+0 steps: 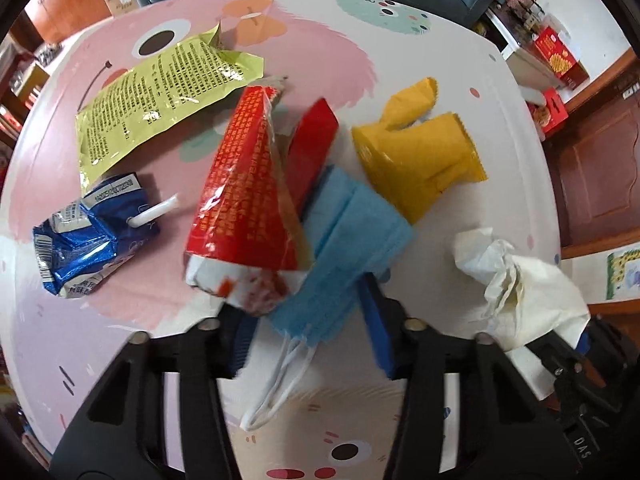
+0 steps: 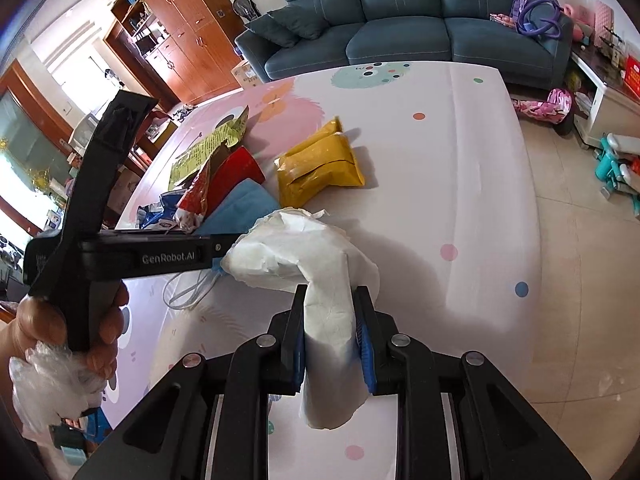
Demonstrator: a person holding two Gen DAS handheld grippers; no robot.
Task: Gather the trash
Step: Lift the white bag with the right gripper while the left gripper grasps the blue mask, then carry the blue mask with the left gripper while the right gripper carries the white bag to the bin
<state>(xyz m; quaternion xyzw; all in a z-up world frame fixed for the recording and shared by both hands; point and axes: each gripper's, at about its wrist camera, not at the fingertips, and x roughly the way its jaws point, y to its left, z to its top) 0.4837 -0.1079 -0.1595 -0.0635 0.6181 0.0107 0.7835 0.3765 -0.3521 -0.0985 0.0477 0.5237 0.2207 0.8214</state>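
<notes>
Trash gathers at frame centre: our left gripper [image 1: 308, 320] pinches the blue mask [image 1: 340, 256], our right gripper [image 2: 330, 344] clamps the white tissue [image 2: 320, 280] for carrying away.

I am in a home living room. A big blue sofa [image 2: 404, 20] sits at the top, wooden cupboards [image 2: 176, 36] at upper left, and toys [image 2: 618, 164] on the right floor.
</notes>
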